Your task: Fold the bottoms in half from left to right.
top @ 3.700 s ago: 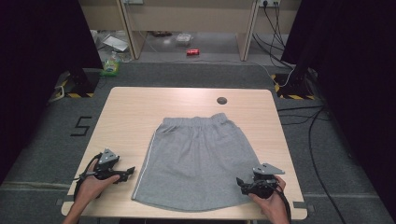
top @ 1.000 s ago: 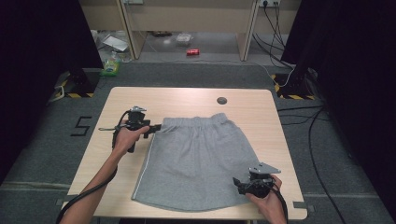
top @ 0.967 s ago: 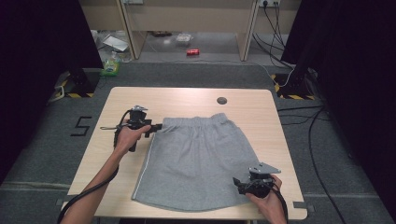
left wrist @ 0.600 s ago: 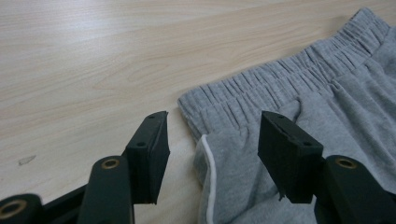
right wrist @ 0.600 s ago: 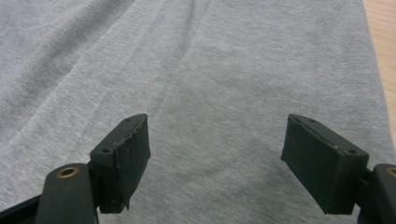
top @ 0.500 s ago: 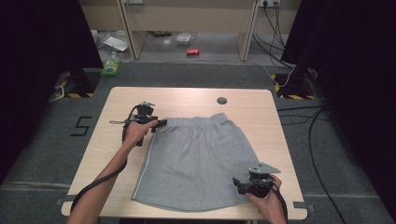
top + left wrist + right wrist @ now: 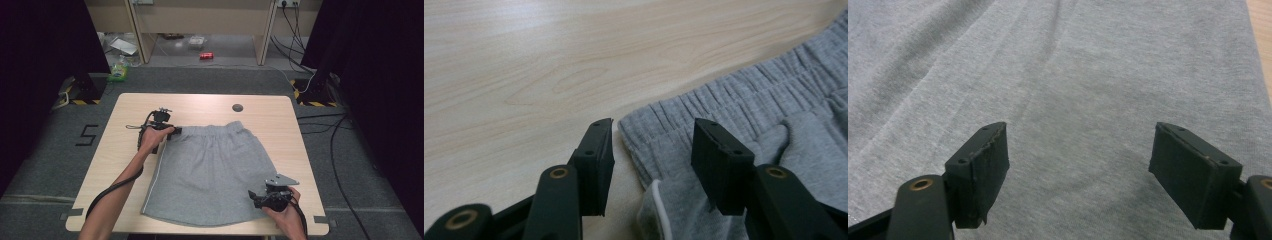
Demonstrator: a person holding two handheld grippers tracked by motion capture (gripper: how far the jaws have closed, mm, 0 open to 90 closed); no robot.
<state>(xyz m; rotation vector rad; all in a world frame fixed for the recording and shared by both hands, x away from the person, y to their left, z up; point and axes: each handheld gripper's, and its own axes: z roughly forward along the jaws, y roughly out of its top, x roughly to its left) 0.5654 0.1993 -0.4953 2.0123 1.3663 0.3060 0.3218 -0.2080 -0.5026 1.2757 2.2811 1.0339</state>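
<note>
Shorts (image 7: 212,172) lie flat mid-desk (image 7: 125,115), the left gripper (image 7: 651,150) with jaws just closing astride the waistband corner (image 7: 644,132), not yet pinching, the right gripper (image 7: 1078,150) spread above the hem side; too shallow a bite could slip off.

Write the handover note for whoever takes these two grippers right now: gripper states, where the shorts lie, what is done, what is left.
Left gripper: at the far left corner of the grey shorts, jaws have just been closing around the waistband corner, pads not yet pressing it.
Right gripper: open, jaws wide, over the fabric near the hem's right corner, gripping nothing.
Shorts: spread flat on the wooden table, waistband far, hem at the near edge.
Done: left gripper is placed at the waistband corner.
Left: probably close on that corner, take a hold with the right, then fold. No fold is made yet.
</note>
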